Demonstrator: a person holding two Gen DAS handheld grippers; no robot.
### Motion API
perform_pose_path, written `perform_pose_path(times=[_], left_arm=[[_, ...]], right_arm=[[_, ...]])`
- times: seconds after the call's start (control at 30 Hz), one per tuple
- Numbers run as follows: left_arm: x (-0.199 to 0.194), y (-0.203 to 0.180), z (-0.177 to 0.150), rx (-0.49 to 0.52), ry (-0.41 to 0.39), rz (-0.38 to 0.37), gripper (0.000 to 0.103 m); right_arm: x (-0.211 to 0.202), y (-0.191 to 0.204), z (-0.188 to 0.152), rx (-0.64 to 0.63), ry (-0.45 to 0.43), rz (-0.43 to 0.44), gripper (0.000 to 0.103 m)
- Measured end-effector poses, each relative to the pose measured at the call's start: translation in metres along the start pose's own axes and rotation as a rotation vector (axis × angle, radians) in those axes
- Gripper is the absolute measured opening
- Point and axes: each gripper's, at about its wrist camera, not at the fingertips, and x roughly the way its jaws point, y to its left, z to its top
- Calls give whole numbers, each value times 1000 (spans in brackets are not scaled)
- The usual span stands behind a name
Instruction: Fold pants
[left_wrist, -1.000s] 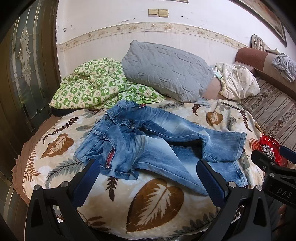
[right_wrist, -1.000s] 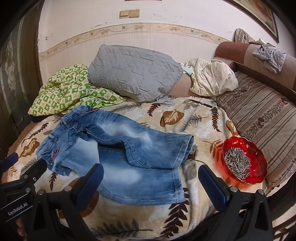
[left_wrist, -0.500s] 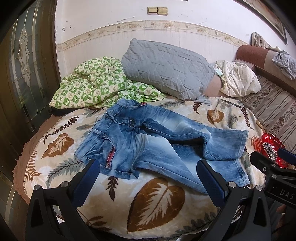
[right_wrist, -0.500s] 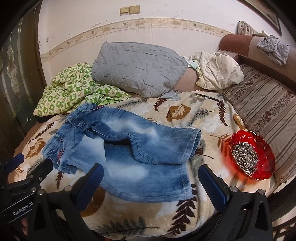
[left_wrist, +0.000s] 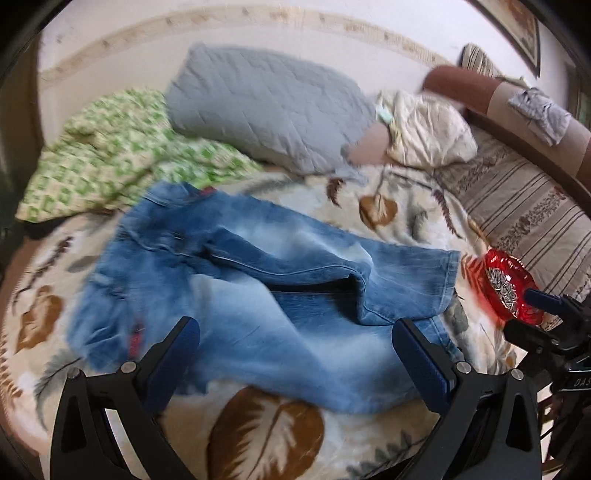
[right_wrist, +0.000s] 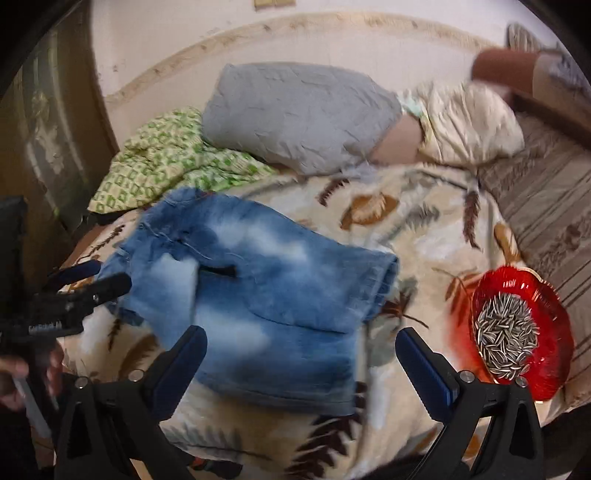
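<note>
Faded blue jeans (left_wrist: 258, 288) lie spread on a leaf-print blanket (left_wrist: 266, 435) on the bed, waist at the left, legs crossed toward the right; they also show in the right wrist view (right_wrist: 266, 288). My left gripper (left_wrist: 295, 354) is open and empty, just above the near edge of the lower leg. My right gripper (right_wrist: 301, 362) is open and empty, above the hem end of the jeans. Each gripper also shows from the side in the other's view, the right one (left_wrist: 546, 321) and the left one (right_wrist: 81, 295). Both views are blurred by motion.
A red glass bowl of seeds (right_wrist: 517, 332) sits on the blanket right of the jeans. A grey pillow (left_wrist: 266, 110), a green checked quilt (left_wrist: 110, 162) and a cream bundle (left_wrist: 424, 133) lie behind. A striped cushion (left_wrist: 524, 214) and headboard are at the right.
Both grippers have moved forward and down toward the jeans, which now fill more of each view. Both stay open. The jeans have not moved.
</note>
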Motion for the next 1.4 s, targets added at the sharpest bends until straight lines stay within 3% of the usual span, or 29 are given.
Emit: perform_pose_path(times=[0.1, 0.27, 0.33, 0.47, 0.57, 0.6, 0.63, 0.7, 0.73, 0.8, 0.87, 1.03, 1.17, 1.23, 1.27, 1.37, 1.4], left_arm=[[40, -12, 17, -44, 88, -73, 103], [101, -26, 24, -237, 238, -181, 103], [116, -29, 22, -312, 270, -209, 103], [144, -24, 22, -466, 307, -196, 103], [159, -15, 19, -549, 336, -212, 102], [162, -13, 18, -577, 328, -242, 86], [167, -13, 17, -570, 340, -255, 50], [172, -19, 13, -514, 388, -304, 5], [169, -22, 12, -489, 375, -334, 5], [159, -24, 15, -446, 341, -325, 4], [146, -21, 30, -473, 278, -390, 4], [124, -18, 85, -521, 65, -513, 4], [152, -15, 110, -642, -41, -597, 4], [182, -21, 116, -647, -5, -532, 4], [199, -26, 116, -645, 54, -485, 4], [259, -40, 98, -645, 332, -360, 7], [271, -42, 87, -652, 408, -313, 19]], right_arm=[[17, -44, 12, 160, 28, 28, 101], [46, -74, 32, 225, 40, 56, 86], [64, -78, 38, 224, 70, 46, 70], [97, -78, 40, 233, 129, 79, 53], [120, -73, 41, 196, 143, 59, 32], [127, -72, 41, 192, 147, 51, 12], [135, -71, 40, 180, 153, 32, 2], [138, -70, 41, 166, 134, 27, 2], [136, -69, 41, 161, 122, 48, 2], [130, -67, 48, 133, 102, 60, 2], [118, -69, 65, 108, 70, 66, 2], [73, -92, 156, 62, -104, 27, 2], [96, -102, 219, 23, -85, -51, 2], [133, -110, 235, 30, 1, -97, 2], [160, -118, 237, 54, 73, -111, 2], [223, -139, 219, 97, 299, -167, 7], [231, -145, 210, 109, 346, -186, 13]])
